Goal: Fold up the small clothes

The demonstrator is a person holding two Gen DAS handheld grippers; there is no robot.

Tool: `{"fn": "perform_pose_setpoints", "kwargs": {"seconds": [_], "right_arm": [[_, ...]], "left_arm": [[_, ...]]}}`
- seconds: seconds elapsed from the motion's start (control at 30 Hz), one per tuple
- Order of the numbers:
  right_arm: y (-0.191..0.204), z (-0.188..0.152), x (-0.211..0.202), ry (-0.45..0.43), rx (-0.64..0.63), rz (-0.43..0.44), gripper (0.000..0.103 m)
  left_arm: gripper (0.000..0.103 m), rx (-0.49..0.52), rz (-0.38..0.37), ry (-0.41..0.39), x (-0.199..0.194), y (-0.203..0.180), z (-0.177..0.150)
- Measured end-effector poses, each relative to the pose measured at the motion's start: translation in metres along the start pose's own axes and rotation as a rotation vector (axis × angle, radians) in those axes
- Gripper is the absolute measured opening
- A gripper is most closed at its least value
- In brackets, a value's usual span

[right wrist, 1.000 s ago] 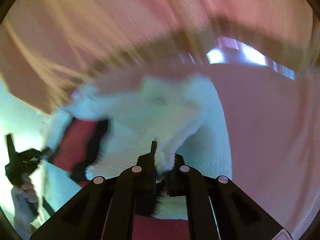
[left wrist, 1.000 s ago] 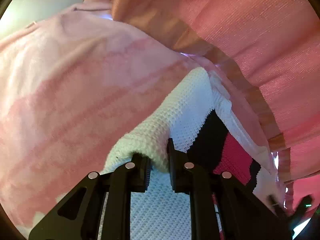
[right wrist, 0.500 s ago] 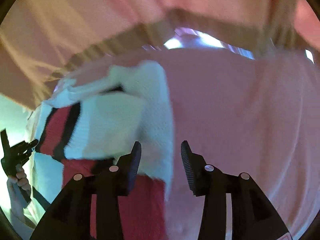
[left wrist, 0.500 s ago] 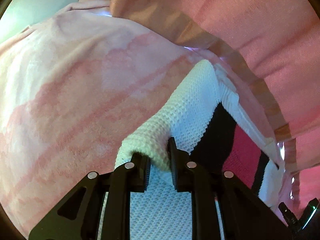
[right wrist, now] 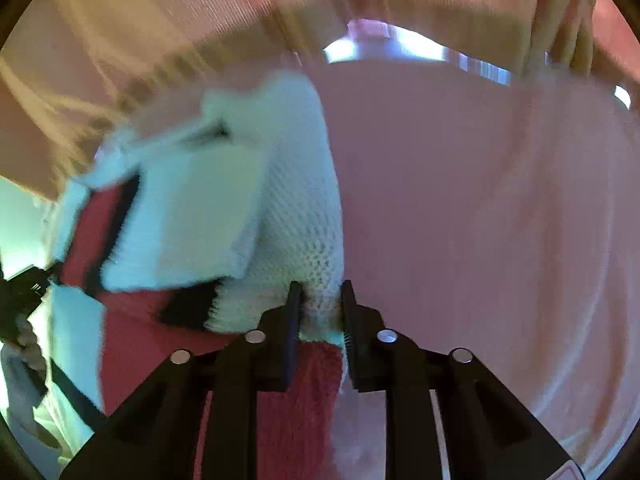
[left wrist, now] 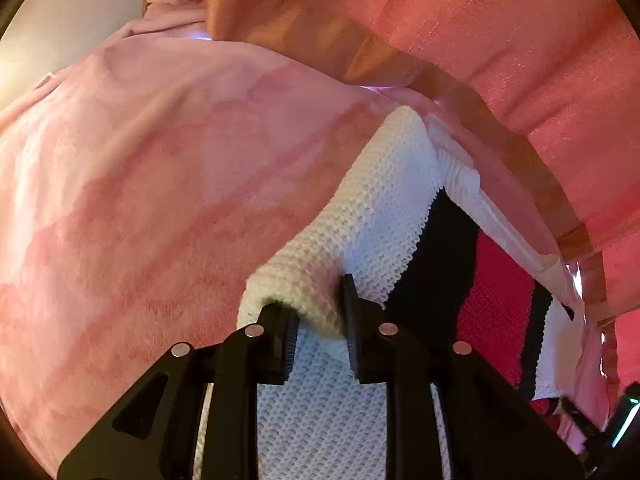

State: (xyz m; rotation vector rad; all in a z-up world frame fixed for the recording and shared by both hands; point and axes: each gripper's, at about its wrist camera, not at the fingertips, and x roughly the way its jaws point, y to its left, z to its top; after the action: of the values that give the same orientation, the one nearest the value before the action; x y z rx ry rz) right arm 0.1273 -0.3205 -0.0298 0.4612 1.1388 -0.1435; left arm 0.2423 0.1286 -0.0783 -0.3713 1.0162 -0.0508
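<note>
A small white knit sweater (left wrist: 384,204) with black and red stripes lies on a pink fleece blanket (left wrist: 140,200). My left gripper (left wrist: 318,312) is shut on a rolled white edge of the sweater at its left side. In the right wrist view, my right gripper (right wrist: 320,312) is shut on the white edge of the same sweater (right wrist: 296,208) at its right side. The red stripe (right wrist: 132,344) runs below and left of the right fingers. The right wrist view is blurred by motion.
Pink curtains with a tan band (left wrist: 460,92) hang behind the blanket. The other gripper and the hand holding it (right wrist: 20,308) show at the left edge of the right wrist view. The blanket (right wrist: 480,220) stretches away to the right.
My right gripper, open half a second ago, has closed on the sweater's white edge. My left gripper has kept its hold and barely moved.
</note>
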Motion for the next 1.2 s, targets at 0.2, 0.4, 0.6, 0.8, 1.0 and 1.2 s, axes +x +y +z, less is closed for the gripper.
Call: {"fn": "perform_pose_setpoints", "kwargs": {"seconds": [0.2,0.4,0.6,0.8,1.0,1.2], "right_arm": [[0.015,0.005,-0.051,-0.104,-0.011,0.053,0.027],[0.049,0.025,-0.068,-0.197,-0.109,0.061,0.037],[0.065,0.051,-0.016,-0.117,-0.152,0.065,0.01],[0.063,0.075,0.026,-0.126,-0.238,-0.009,0.01],[0.025,0.104,0.034,-0.148,-0.062,0.051,0.007],[0.018,0.116,0.063,-0.11,-0.032,-0.028,0.055]], "left_arm": [[0.032,-0.068,-0.068,-0.035,-0.038,0.016,-0.003],[0.052,-0.02,-0.095,-0.231,-0.093,-0.004,0.002],[0.057,0.135,-0.053,-0.21,-0.036,-0.055,0.024],[0.057,0.076,0.097,-0.122,0.044,-0.046,0.05],[0.062,0.046,0.133,-0.093,0.062,-0.029,0.061],[0.064,0.087,0.168,-0.111,0.065,-0.035,0.057]]}}
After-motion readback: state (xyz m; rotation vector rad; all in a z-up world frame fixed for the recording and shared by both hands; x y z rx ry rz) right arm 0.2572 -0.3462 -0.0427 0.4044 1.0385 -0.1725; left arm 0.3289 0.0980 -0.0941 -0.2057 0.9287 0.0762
